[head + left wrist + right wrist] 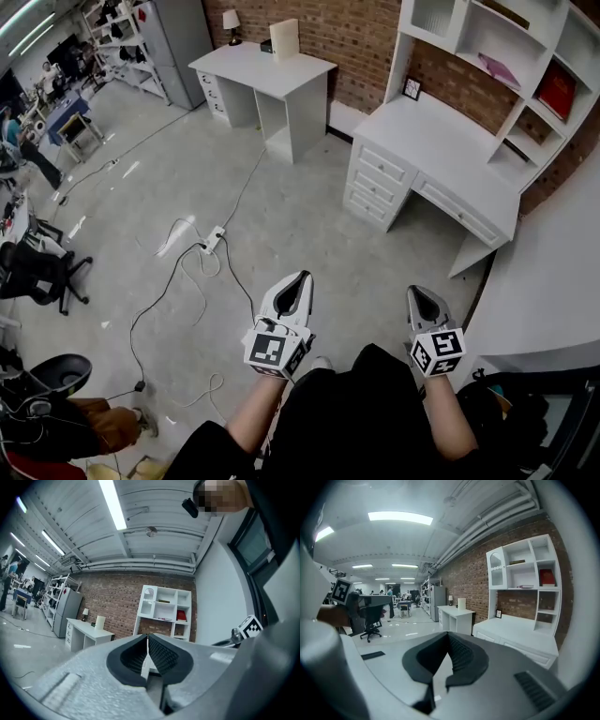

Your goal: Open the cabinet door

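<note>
A white desk (450,159) with a shelf hutch (497,47) stands against the brick wall, several steps ahead of me. The hutch's top left compartment has an arched door (148,596), which looks shut; it is also seen in the right gripper view (497,572). The desk has drawers (380,178) at its left end. My left gripper (302,277) and right gripper (413,291) are held side by side over the floor, far short of the desk. Both are shut with nothing between the pads, as the left gripper (146,637) and the right gripper (448,635) show in their own views.
A second white desk (262,70) with a lamp and a box stands further left. Cables and a power strip (214,241) lie on the grey floor ahead. A black office chair (37,272) is at the left. A white tabletop (553,281) runs along my right.
</note>
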